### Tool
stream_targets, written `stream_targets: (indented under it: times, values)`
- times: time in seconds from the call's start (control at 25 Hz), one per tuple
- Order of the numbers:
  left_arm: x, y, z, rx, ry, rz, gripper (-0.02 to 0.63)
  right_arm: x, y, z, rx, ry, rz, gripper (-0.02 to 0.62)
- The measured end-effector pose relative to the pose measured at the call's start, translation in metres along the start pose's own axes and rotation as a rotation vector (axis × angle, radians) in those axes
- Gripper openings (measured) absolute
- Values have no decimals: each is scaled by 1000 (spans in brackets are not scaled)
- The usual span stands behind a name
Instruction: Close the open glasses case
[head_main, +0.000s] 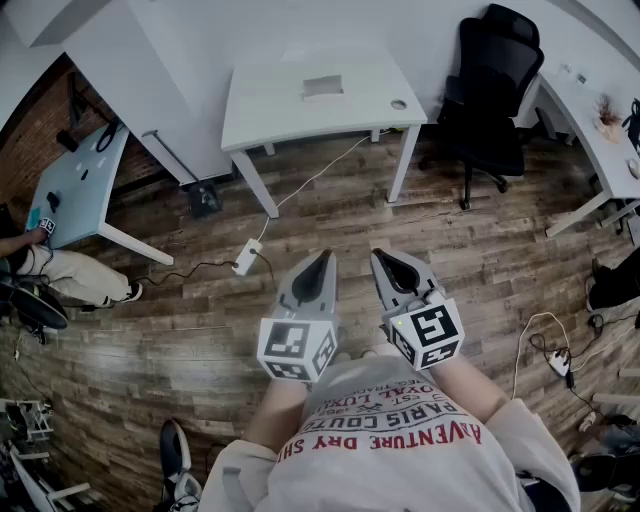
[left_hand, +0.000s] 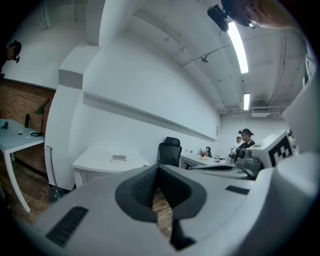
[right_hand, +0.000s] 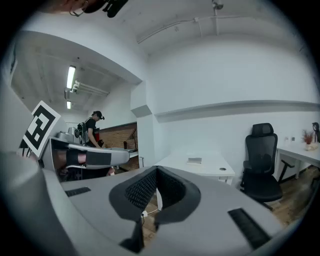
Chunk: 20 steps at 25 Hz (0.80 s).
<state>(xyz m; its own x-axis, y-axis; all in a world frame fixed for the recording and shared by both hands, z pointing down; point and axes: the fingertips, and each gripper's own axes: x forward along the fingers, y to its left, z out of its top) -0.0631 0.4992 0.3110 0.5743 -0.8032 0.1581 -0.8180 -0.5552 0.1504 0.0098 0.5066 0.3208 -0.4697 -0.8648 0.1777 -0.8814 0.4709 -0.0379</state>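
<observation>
A small flat grey case (head_main: 322, 86) lies on the white table (head_main: 280, 110) well ahead of me; it is too far off to tell whether it is open. The same case shows in the left gripper view (left_hand: 119, 158) and in the right gripper view (right_hand: 194, 160). My left gripper (head_main: 322, 258) (left_hand: 157, 167) and right gripper (head_main: 380, 256) (right_hand: 156, 170) hang side by side over the wooden floor, close to my chest and far short of the table. Both are shut with nothing between their tips.
A black office chair (head_main: 495, 90) stands right of the table. A power strip (head_main: 246, 257) with a cable lies on the floor between me and the table. More desks stand at the left (head_main: 75, 185) and right (head_main: 590, 130). A seated person (head_main: 60, 275) is at the far left.
</observation>
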Motion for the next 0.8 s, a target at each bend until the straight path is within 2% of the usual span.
stream_targets:
  times: [0.32,0.56,0.8]
  values:
    - [0,4,-4,11,5,-13,-3,4,3,-3,7,6,-15,11]
    - [-6,14,-5,20,11,-35,-3,7,8,-3,79,-16,-48,12]
    - [-16,29,-13,22,20,-47,-3,12,19,-11,58,4,-91,12]
